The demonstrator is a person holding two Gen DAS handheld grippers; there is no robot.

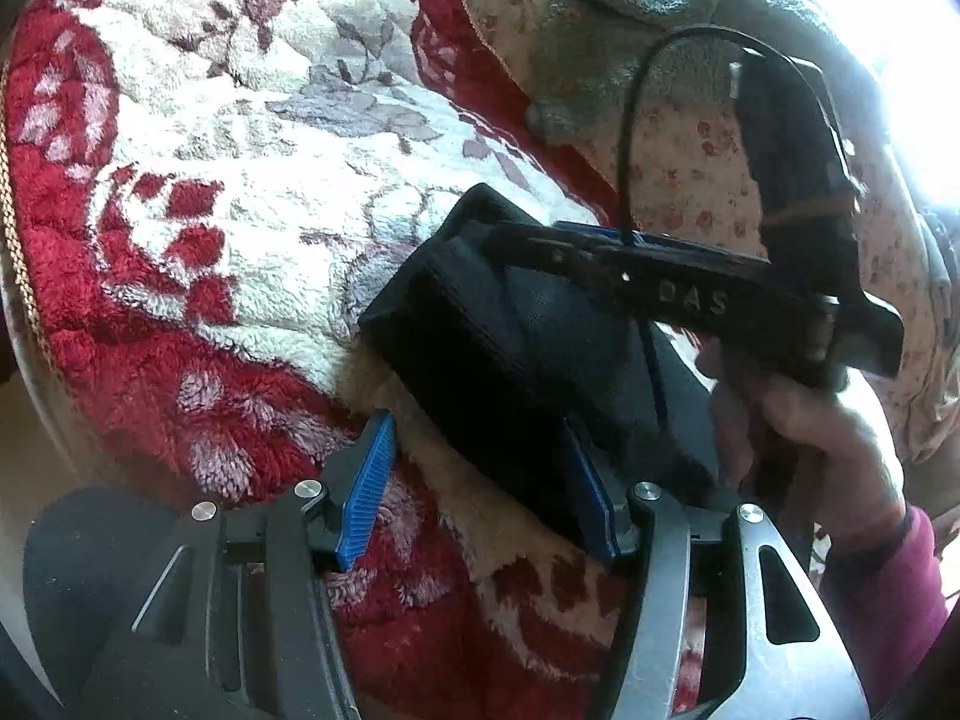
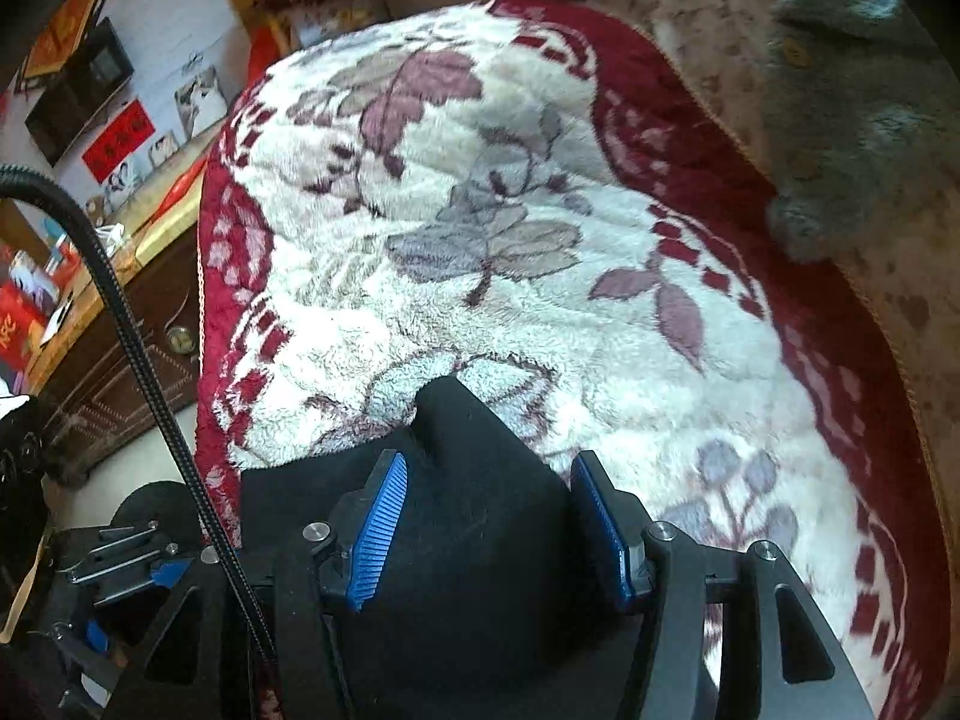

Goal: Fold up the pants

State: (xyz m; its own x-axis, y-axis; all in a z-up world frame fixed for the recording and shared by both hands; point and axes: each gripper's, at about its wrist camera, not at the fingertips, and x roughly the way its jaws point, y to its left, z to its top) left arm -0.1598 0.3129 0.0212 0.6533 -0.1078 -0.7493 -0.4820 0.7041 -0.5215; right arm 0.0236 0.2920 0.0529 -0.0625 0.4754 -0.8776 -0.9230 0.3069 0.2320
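Pants (image 1: 504, 348), black and bunched into a thick fold, lie on the red-and-white floral blanket (image 1: 252, 138) covering the bed. We see our left gripper (image 1: 480, 498) spread wide, its blue pads either side of the fabric's near edge. Our right gripper (image 2: 498, 516) is likewise wide apart, straddling the dark cloth without pinching it. A grey towel (image 1: 648, 12) lies beyond.

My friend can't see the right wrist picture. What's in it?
Black folded pants sit between the open blue fingers of the right tool. They lie on a fluffy red and white flowered blanket, with a grey towel behind.
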